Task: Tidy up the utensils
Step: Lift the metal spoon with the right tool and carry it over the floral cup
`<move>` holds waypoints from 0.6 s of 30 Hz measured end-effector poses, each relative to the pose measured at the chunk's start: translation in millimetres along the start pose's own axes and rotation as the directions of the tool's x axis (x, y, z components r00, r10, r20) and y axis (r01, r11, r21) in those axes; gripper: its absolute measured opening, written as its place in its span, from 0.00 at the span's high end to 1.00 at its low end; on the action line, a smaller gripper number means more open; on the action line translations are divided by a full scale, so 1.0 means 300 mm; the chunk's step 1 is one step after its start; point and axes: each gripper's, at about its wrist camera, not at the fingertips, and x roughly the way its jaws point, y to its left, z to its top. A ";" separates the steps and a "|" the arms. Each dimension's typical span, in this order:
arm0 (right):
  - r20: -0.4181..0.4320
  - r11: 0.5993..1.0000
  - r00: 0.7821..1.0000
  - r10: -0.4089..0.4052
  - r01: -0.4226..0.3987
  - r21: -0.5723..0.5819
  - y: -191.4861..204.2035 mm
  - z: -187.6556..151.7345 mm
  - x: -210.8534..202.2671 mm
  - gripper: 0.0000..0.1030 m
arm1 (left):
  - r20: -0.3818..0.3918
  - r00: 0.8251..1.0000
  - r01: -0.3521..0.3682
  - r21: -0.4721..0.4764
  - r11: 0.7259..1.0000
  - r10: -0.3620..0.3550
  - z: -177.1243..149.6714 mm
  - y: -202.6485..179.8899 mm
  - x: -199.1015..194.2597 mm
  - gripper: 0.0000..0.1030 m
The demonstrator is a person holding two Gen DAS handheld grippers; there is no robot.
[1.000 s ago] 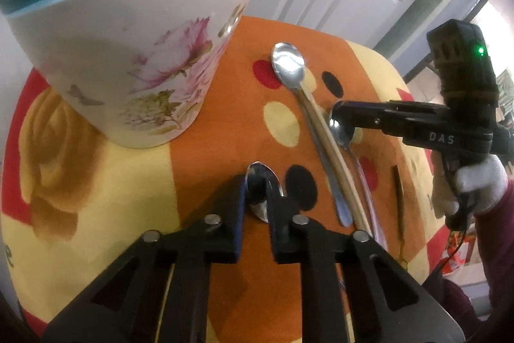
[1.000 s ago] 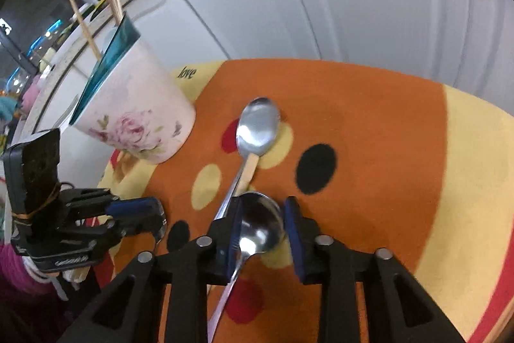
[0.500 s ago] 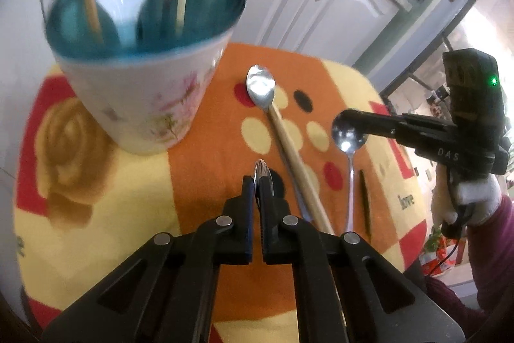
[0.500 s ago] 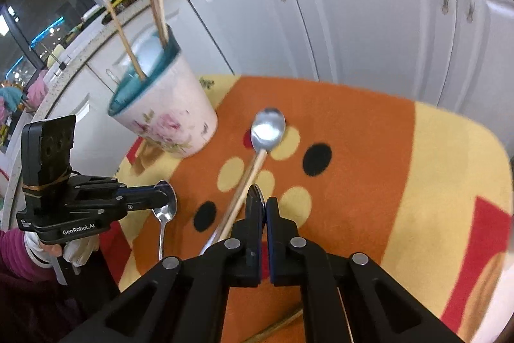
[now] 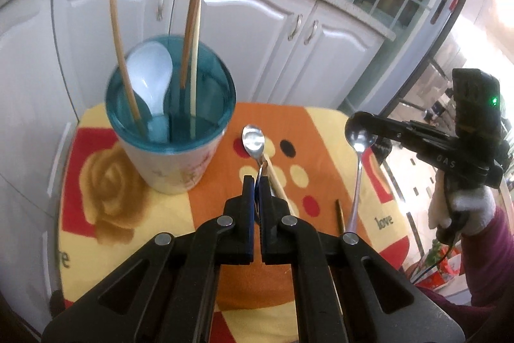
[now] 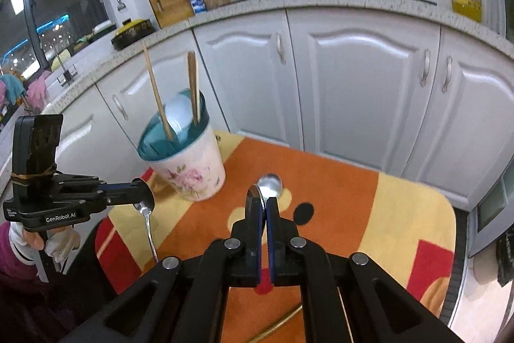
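My left gripper [image 5: 256, 182] is shut on the bowl of a metal spoon [image 5: 262, 170], seen edge-on between the pads. From the right wrist view that left gripper [image 6: 146, 192] hangs above the table's left edge with the spoon's handle [image 6: 149, 233] dangling. My right gripper [image 6: 264, 204] is shut on the bowl of a second metal spoon [image 6: 255, 193]; in the left wrist view this right gripper [image 5: 356, 121] holds it with its handle [image 5: 357, 176] hanging down. A floral cup [image 5: 170, 163] with a teal inside holds a white spoon [image 5: 151, 76] and chopsticks [image 5: 189, 53].
A third metal spoon [image 5: 253, 139] lies on the orange and yellow cloth [image 5: 106, 214] beside a pale chopstick [image 5: 279, 185]. A dark stick [image 5: 339, 212] lies near the right edge. White cabinets [image 6: 359, 92] stand close behind the small table. Gloved hands [image 5: 462, 208] hold both tools.
Both grippers closed on spoon bowls that lay on the cloth and rose with them. The spoons now hang clear of the table, and the cup looks farther below.
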 end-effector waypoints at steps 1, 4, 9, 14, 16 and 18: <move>0.011 1.000 1.000 -0.002 0.002 -0.005 0.006 0.013 -0.011 0.98 | 0.007 1.000 0.001 -0.001 1.000 -0.001 0.005 -0.002 -0.008 1.00; 0.039 1.000 0.999 -0.007 0.008 -0.021 0.027 0.044 -0.033 0.98 | 0.036 0.999 0.002 -0.009 1.000 -0.001 0.023 0.006 -0.053 1.00; 0.082 0.999 0.997 -0.004 0.007 -0.037 0.064 0.101 -0.070 0.98 | 0.080 0.997 0.001 -0.024 1.000 0.001 0.061 0.026 -0.134 1.00; 0.138 0.999 0.990 -0.008 0.015 -0.049 0.116 0.187 -0.079 0.98 | 0.159 0.986 -0.040 -0.040 0.998 0.046 0.140 0.070 -0.237 1.00; 0.165 0.998 0.986 -0.011 0.020 -0.057 0.143 0.234 -0.074 0.98 | 0.197 0.978 -0.068 -0.047 0.997 0.076 0.185 0.090 -0.276 1.00; 0.186 0.997 0.982 -0.014 0.027 -0.068 0.169 0.278 -0.066 0.98 | 0.233 0.967 -0.096 -0.050 0.994 0.105 0.228 0.107 -0.308 1.00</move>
